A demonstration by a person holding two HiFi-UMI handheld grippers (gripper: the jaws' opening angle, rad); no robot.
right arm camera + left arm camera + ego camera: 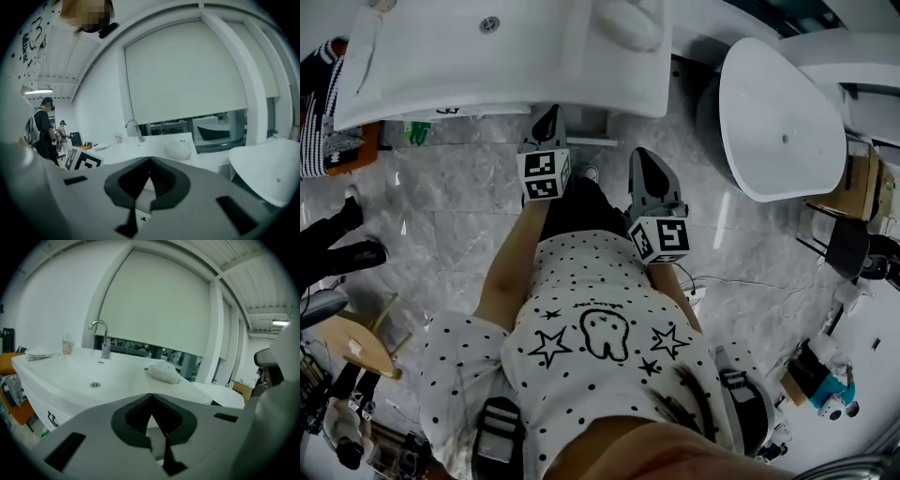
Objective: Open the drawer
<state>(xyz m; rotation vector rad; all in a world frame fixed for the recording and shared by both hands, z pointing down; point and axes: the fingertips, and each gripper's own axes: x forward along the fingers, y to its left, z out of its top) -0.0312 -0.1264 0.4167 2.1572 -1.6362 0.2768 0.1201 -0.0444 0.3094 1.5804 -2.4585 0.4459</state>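
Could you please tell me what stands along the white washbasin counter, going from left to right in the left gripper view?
shallow white dish → small cup → faucet → white crumpled bundle

Smooth, glossy white table with a moulded basin (487,75), ceramic or cast stone by the look. Polished chrome metal tap (101,336) with bright reflections; small shiny metal drain ring (95,385). Soft, fluffy white cloth bundle (163,371) on the rim. Same glossy white finish on the oval tub (783,122). Grey marble-patterned floor (441,216), polished, faint sheen. Matt grey moulded plastic on the left hand-held gripper (151,395) and right hand-held gripper (150,159), darker matt lining inside both. Thin white dotted cloth shirt (581,319). Pale wooden stool (356,342). Matt off-white roller blind (154,305).
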